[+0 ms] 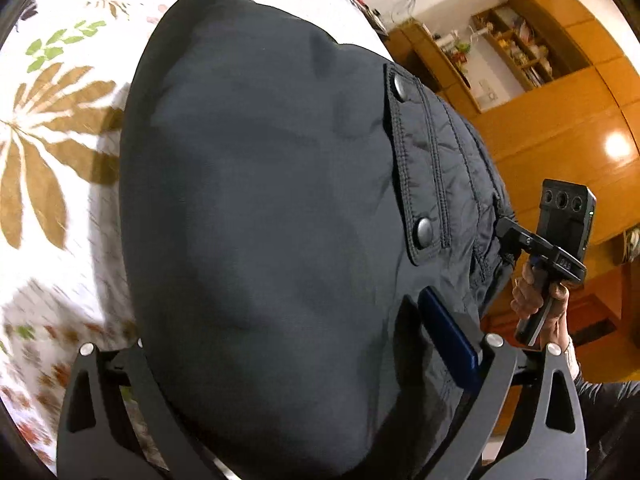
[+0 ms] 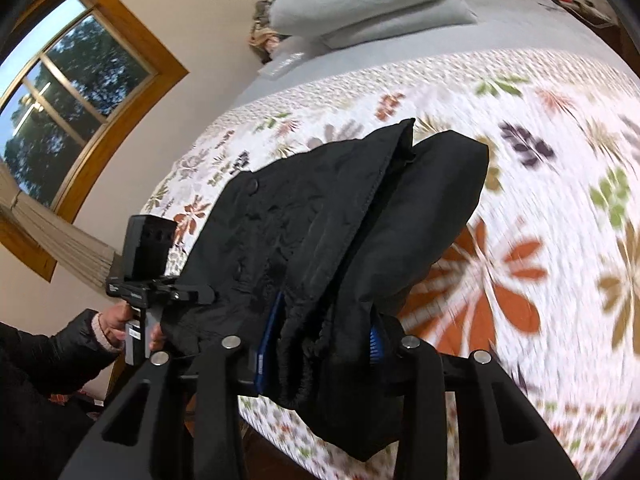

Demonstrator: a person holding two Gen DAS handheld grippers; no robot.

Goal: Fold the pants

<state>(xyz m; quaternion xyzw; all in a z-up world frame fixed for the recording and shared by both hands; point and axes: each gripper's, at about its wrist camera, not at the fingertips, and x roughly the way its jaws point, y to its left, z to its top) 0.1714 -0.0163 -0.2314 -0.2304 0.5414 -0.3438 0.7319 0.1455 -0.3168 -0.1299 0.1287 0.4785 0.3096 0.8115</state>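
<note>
Pants (image 2: 340,216) hang bunched between both grippers above the floral bedspread (image 2: 540,200); the right gripper (image 2: 320,344) pinches the waistband, and the left gripper (image 2: 200,294) clamps the opposite edge.

Each camera looks forward along its own gripper's fingers, pressed close against the dark pants (image 1: 260,208) over the flowered bedspread (image 1: 52,152). The left wrist view faces the right gripper (image 1: 508,236) and wooden cabinets (image 1: 560,92); the right wrist view faces the left gripper (image 2: 200,294) and a window (image 2: 60,100) (both share pants and bedspread).
</note>
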